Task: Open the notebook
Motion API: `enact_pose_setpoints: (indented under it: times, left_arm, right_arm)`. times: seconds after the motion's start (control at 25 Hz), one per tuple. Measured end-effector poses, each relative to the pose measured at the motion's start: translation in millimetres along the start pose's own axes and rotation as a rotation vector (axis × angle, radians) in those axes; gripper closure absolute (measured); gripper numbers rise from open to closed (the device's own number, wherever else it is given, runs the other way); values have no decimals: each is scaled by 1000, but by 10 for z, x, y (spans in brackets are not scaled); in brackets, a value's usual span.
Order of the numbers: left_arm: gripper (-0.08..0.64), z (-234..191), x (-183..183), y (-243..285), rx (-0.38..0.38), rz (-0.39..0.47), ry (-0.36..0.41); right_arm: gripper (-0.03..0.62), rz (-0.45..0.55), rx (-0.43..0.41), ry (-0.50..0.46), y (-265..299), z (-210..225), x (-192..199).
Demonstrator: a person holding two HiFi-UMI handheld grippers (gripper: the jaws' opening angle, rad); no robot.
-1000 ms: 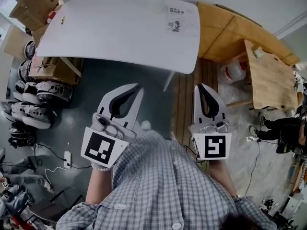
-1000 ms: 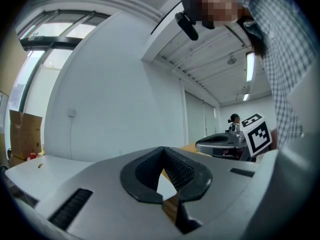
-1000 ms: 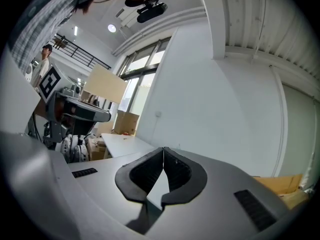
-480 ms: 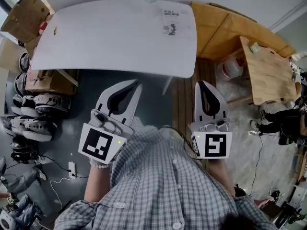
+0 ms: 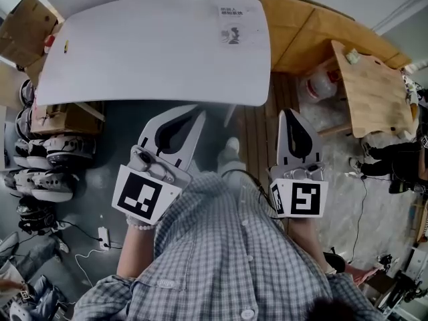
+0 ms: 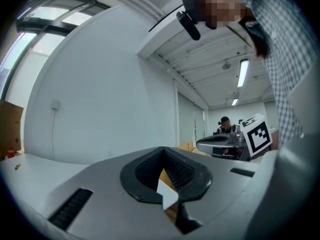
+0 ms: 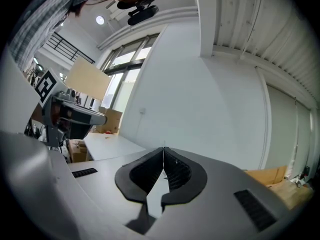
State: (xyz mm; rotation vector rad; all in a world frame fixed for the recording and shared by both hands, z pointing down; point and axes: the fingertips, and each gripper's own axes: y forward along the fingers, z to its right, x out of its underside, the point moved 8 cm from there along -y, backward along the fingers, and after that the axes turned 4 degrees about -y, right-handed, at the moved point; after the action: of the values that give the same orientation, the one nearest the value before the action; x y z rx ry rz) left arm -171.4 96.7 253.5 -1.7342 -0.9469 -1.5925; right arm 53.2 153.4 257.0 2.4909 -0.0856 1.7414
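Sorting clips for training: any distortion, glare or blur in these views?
Head view: strong fisheye bows the white table; even light, notebook print unreadable. Left gripper view: dark corners, bright window upper left. Right gripper view: dark corners, bright windows at left.

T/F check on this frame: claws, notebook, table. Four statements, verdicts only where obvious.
1. The left claw and right claw are both shut and empty. True.
2. The notebook lies open on the white table. False: it lies closed, cover up.
3. The right claw touches the notebook. False: it is apart from it, short of the table's near edge.
4. A cardboard box stands by the table's left end. True.
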Motion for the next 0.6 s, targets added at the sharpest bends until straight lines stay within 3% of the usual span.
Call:
enact_pose_setpoints:
  times: [0.32,0.44,0.6]
  left_arm:
    - [552,-226,37,267,-39,-23,-4]
    - [552,-330,4,431,-47,6,-12]
    - [552,-459,22,668,-70,-37,-20]
  right_arm:
    - [572,5,-40,-22,430,128,66]
    - [572,3,-61,-21,637,216,92]
    - [572,10,-78,-18,916,353,125]
